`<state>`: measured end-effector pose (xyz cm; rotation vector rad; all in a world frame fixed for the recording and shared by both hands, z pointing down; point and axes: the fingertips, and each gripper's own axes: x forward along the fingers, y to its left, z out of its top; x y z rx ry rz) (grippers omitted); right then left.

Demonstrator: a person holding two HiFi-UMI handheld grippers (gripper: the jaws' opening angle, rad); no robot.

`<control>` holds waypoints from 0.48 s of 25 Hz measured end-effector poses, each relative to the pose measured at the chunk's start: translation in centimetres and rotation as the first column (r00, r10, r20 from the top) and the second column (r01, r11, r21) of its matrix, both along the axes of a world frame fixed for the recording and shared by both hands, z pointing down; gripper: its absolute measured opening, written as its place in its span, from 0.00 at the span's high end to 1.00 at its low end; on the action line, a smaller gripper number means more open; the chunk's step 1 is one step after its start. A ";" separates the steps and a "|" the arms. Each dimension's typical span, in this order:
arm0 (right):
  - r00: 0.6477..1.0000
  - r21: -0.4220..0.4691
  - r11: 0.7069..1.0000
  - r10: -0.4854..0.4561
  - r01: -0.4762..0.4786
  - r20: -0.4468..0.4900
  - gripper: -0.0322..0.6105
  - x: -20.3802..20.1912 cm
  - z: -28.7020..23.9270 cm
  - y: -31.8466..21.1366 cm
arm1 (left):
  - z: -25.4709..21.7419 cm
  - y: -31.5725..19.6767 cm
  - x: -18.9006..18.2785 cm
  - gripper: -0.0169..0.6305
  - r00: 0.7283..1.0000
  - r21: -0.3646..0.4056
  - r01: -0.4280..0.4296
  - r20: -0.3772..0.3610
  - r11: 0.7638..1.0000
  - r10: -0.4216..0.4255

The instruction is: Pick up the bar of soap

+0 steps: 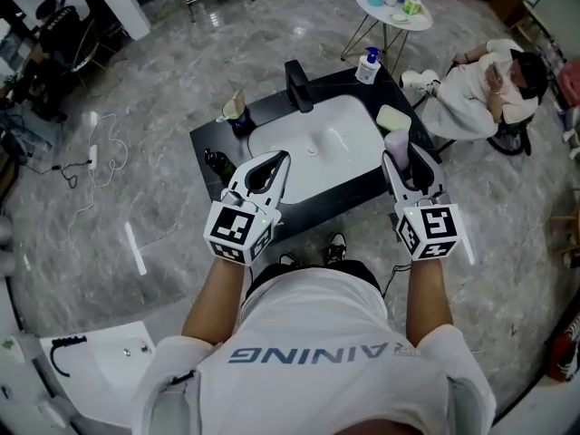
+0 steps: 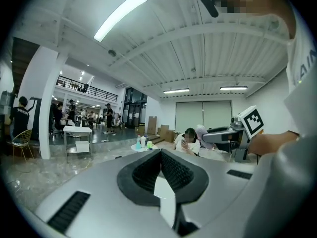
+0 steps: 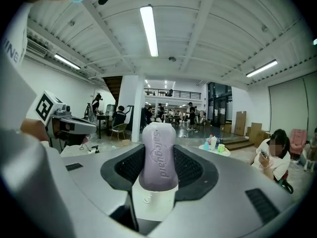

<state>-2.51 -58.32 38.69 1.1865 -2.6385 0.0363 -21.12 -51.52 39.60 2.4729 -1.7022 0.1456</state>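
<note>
Lilac bar of soap (image 3: 158,155), smooth and waisted with rounded ends and an embossed brand word along its face, stands lengthwise between the ribbed black pads of the right gripper (image 3: 158,158). The jaws are closed on its two sides, and its upper end projects beyond their tips. In the head view the bar of soap (image 1: 396,143) is held in the right gripper (image 1: 405,163) above the right front part of the black counter (image 1: 268,107), clear of its surface.

The left gripper (image 2: 160,152) has its jaws brought together at the tips with nothing between them. It hangs over the counter's left front edge, beside a dark bottle (image 1: 217,163).

The counter is a matte black slab holding a glossy white basin (image 1: 335,161) of rounded rectangular form. A black faucet (image 1: 297,84) rises at its rear rim. A pale rectangular dish (image 1: 394,116) lies to the right of the basin. A white pump bottle (image 1: 368,65) stands at the rear right corner, and a dark cup (image 1: 237,114) at the rear left; what the cup holds cannot be told.

Beyond the counter, a round white table (image 1: 391,14) carries several small bottles. A seated person (image 1: 476,89) is beside it on the grey veined marble floor (image 1: 163,80).
</note>
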 end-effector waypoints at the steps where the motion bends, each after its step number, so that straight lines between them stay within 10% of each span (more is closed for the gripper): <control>1: 1.000 0.006 1.000 0.001 -0.002 0.001 0.65 -0.1 -0.2 0.4 | -0.2 0.2 -0.1 0.96 1.000 0.004 -0.003 0.003 1.000 0.003; 12: 1.000 0.019 1.000 -0.011 0.011 0.015 0.65 -0.8 -1.3 2.1 | -1.3 1.9 0.2 0.96 0.999 0.054 -0.029 0.021 0.998 0.028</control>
